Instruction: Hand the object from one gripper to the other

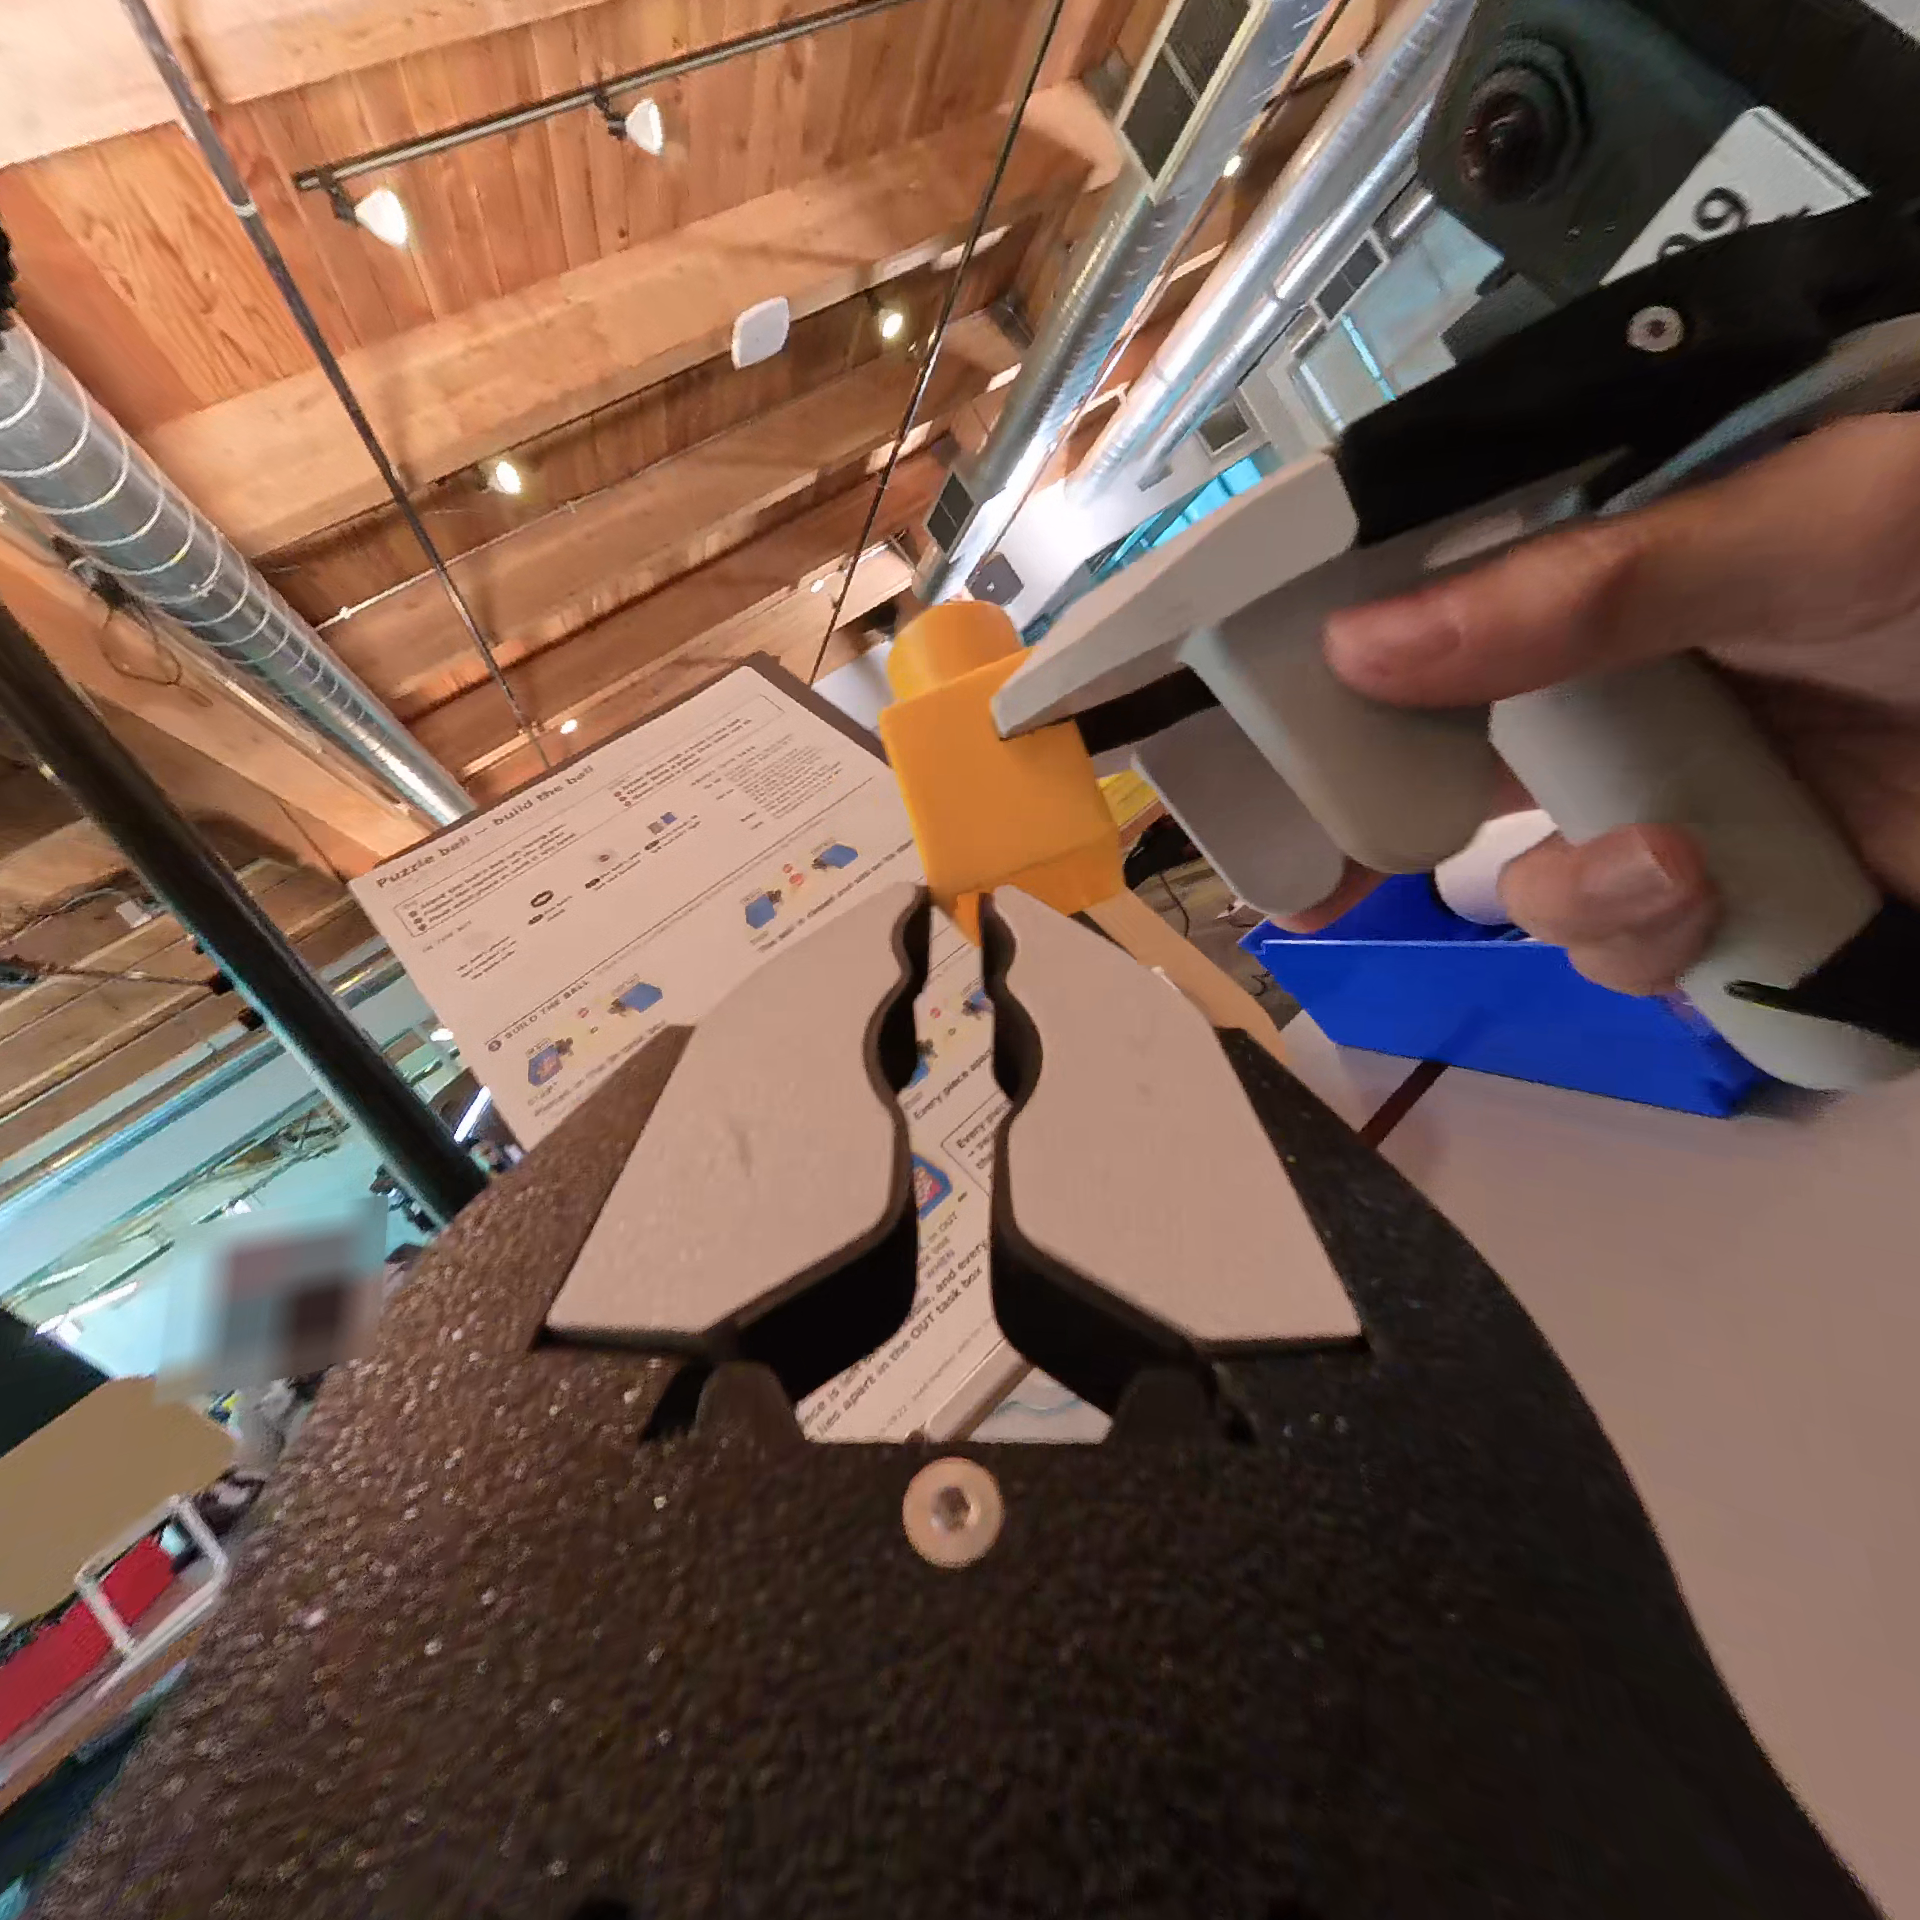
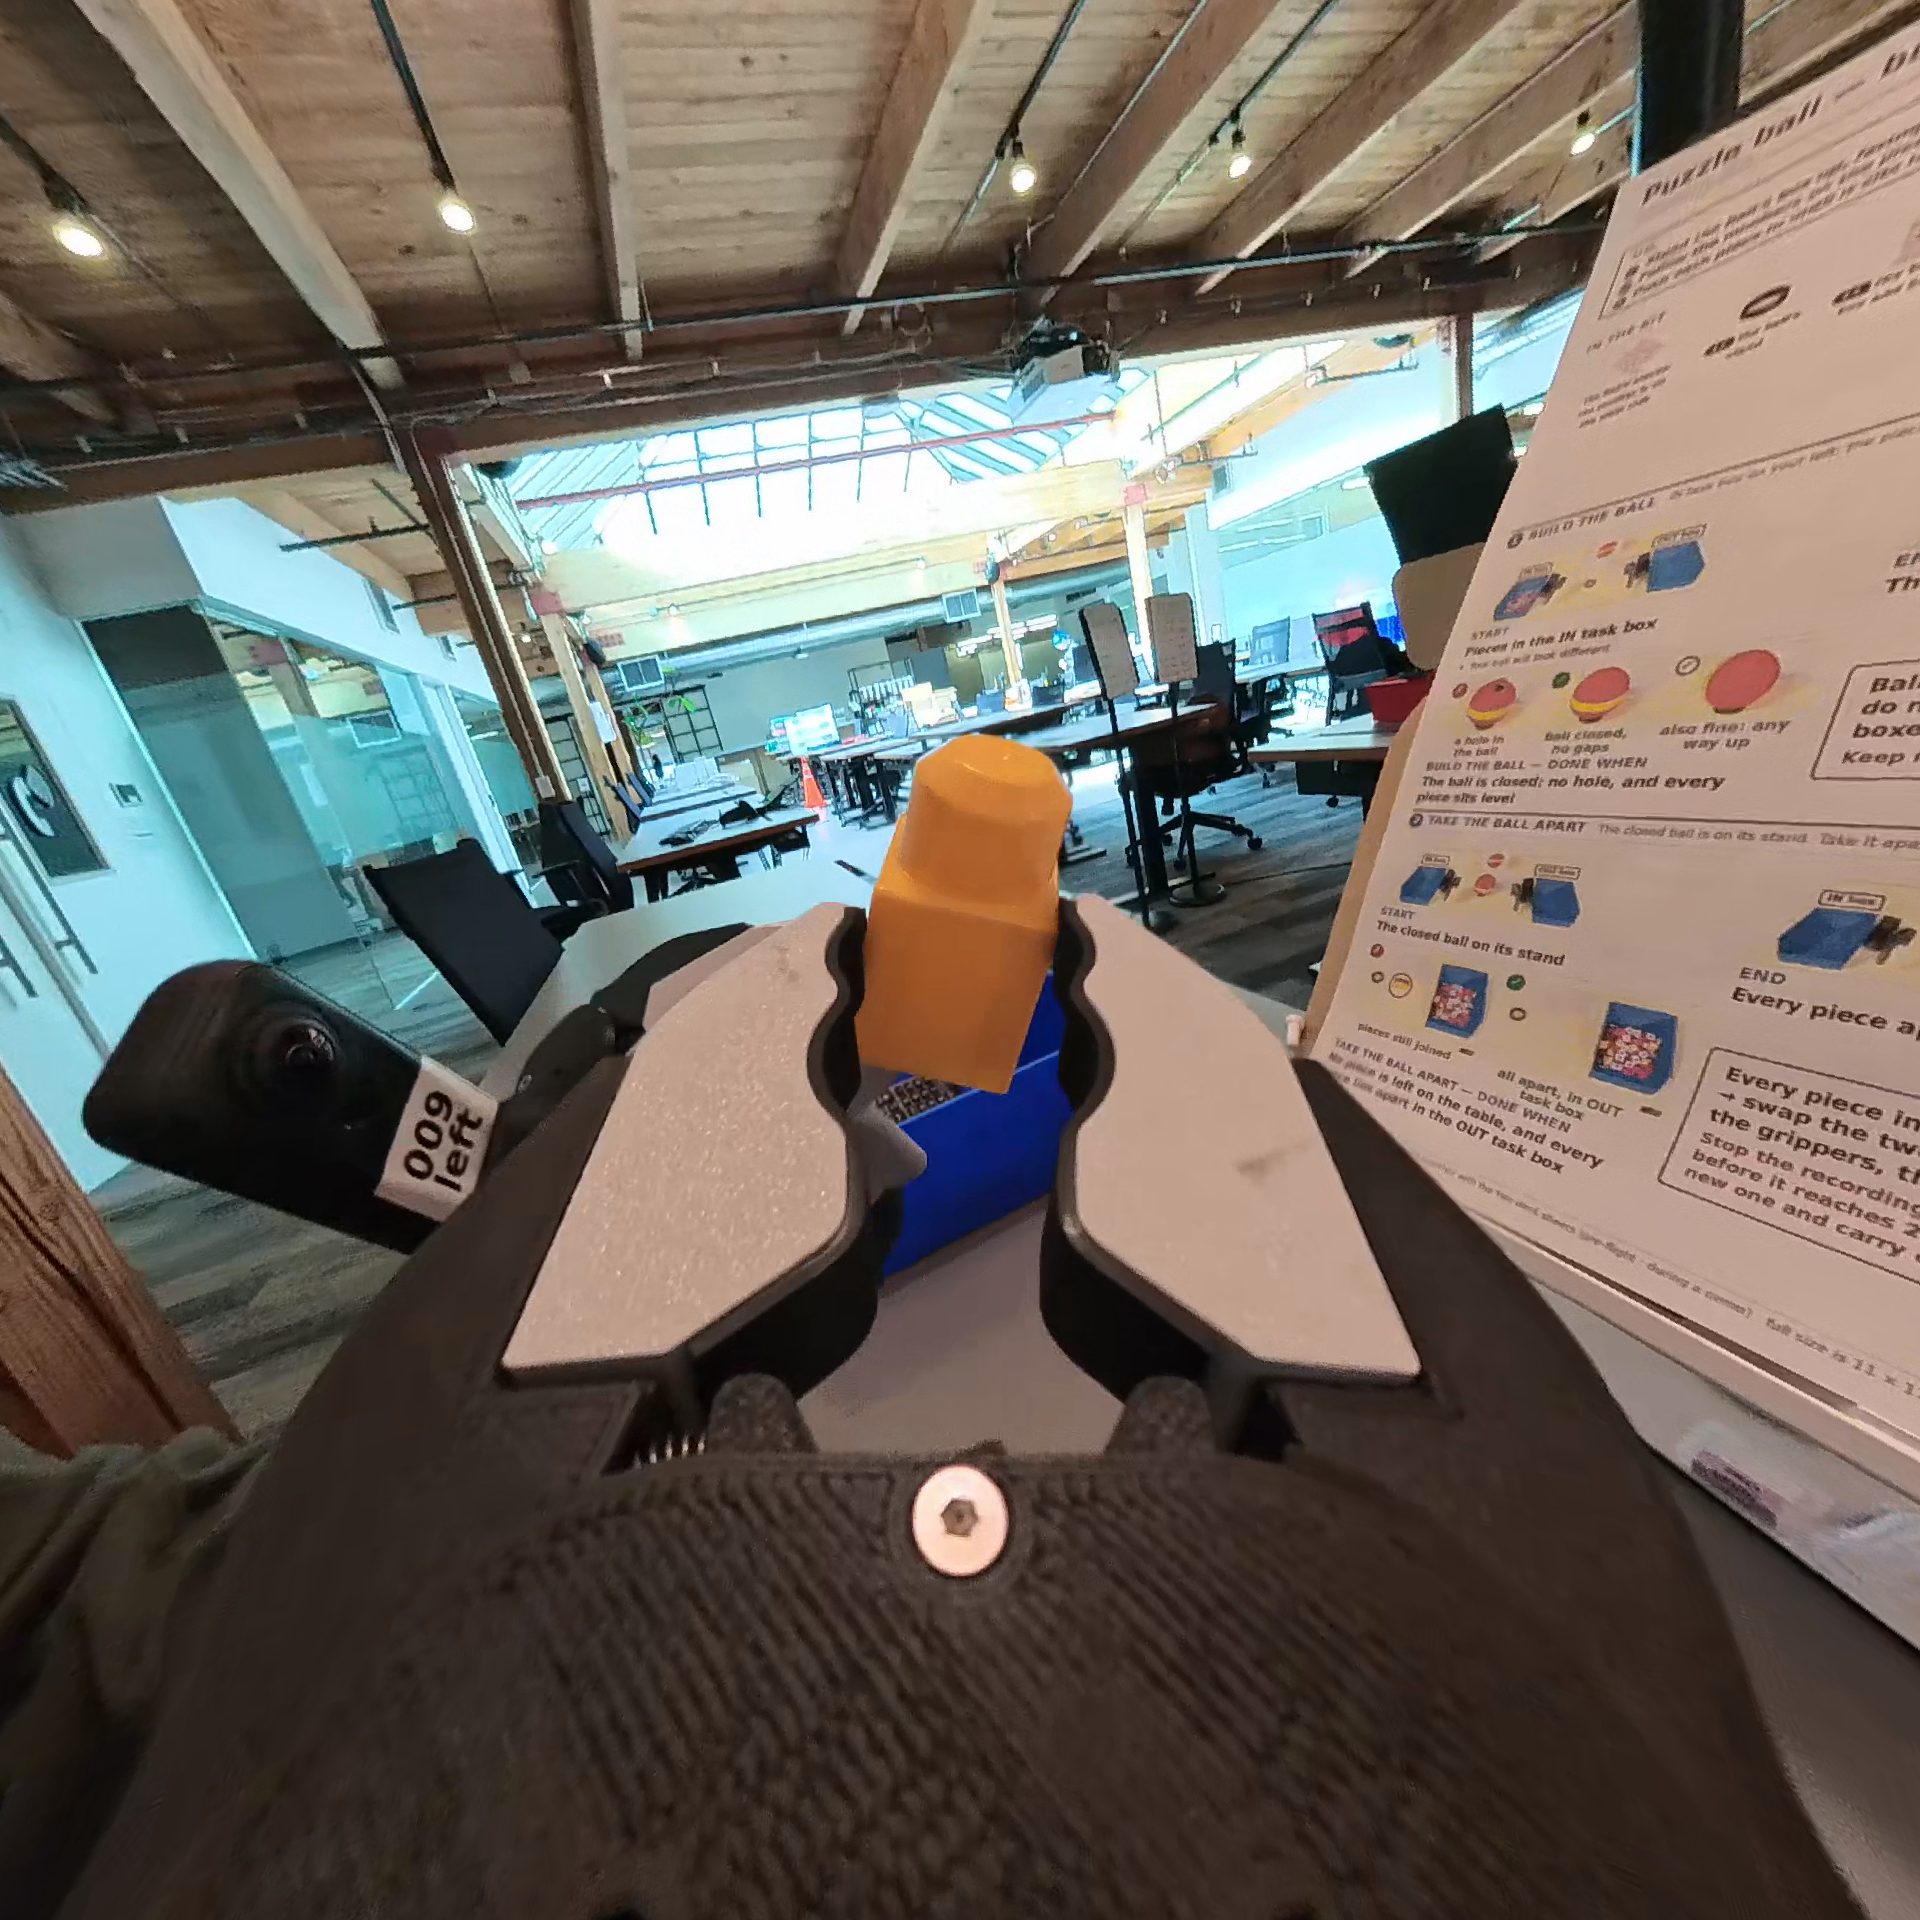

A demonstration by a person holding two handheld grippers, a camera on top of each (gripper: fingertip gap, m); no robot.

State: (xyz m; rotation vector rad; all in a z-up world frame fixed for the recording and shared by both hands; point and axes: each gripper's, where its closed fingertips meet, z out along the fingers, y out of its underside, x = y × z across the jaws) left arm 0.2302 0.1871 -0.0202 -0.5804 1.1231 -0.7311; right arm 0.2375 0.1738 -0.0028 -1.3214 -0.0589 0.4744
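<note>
**Orange block sits in your right jaws, left jaws pinch its lower edge**

Your right gripper has its jaws clamped on the two flat sides of the orange plastic block with a round stud on top, held up in the air, stud pointing up and slightly away from you. Seen from your left wrist view, the same block hangs just beyond your left gripper, whose jaws are drawn narrow, with only a slim gap; a small orange corner at the block's lower edge sits between their tips, though you cannot tell whether they truly grip it. A pale wooden stick slants out from under the block, to its right. Your hand wraps the right gripper's grey handle, right of the block. Behind and below the block lies a blue plastic bin on the grey counter, and a white printed instruction sheet stands right of the block
</note>
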